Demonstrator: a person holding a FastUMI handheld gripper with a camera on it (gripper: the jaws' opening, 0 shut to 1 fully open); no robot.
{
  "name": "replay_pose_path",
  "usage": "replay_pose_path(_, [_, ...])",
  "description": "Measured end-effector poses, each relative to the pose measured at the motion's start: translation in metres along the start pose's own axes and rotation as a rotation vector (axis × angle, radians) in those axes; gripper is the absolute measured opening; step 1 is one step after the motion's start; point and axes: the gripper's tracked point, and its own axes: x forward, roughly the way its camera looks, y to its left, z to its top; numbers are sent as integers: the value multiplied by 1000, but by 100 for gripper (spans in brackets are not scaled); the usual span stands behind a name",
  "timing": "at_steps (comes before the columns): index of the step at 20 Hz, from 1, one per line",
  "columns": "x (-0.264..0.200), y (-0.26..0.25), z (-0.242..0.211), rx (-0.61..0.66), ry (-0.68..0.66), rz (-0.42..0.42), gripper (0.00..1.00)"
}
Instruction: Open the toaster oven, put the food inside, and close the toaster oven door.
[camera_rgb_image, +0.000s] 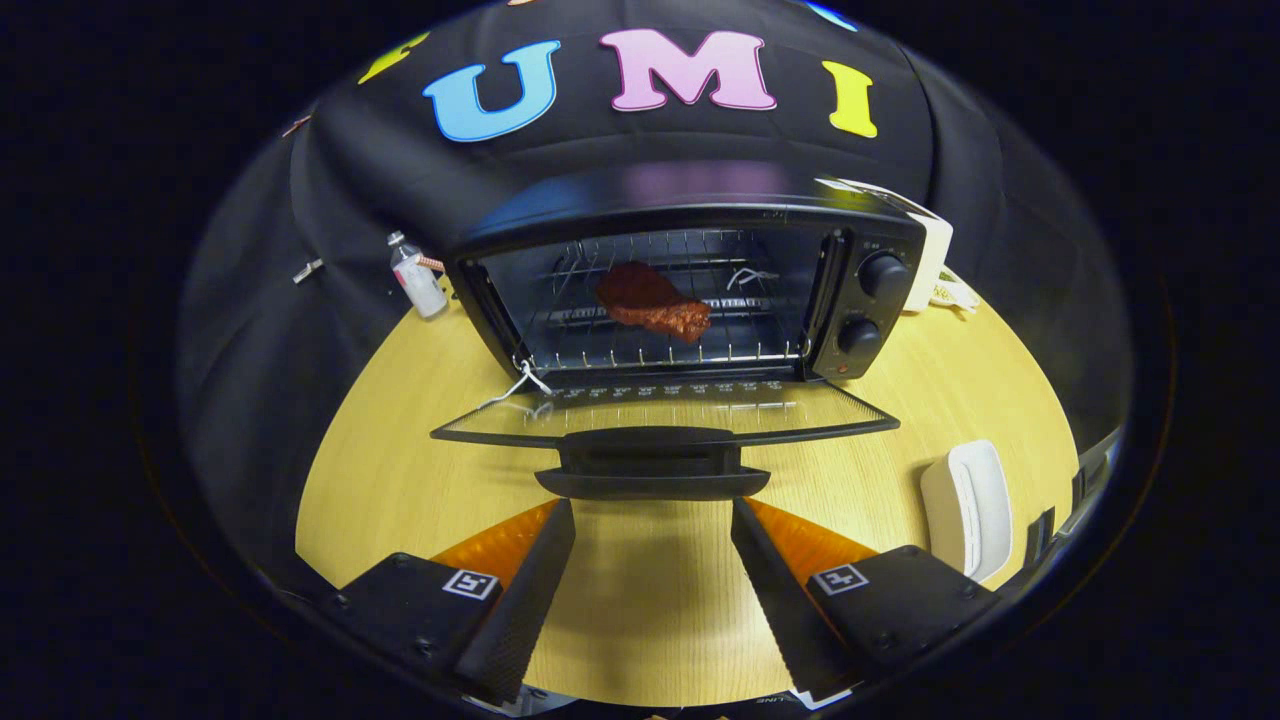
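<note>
Glass door (660, 410) of the toaster oven (690, 290) lies folded down flat over the wooden table (400, 470), its handle (650, 465) just ahead of the gripper (652, 520). Fingers stand apart, holding nothing. Food (652, 300), 1 reddish-brown piece, rests on the wire rack (665, 345) inside. Judgement: only closing remains. Door looks rigid, hinged, moderately light; glass is fragile and slick, so grip or lift at the handle bar, mid-span.
</note>
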Motion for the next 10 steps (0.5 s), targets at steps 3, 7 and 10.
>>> replay_pose_path(3, [-7, 2, 14, -4, -42, 9, 97])
replay_pose_path(7, [-9, 7, 49, -33, -126, 28, 98])
replay_pose_path(10, [3, 5, 89, -27, -145, 31, 99])
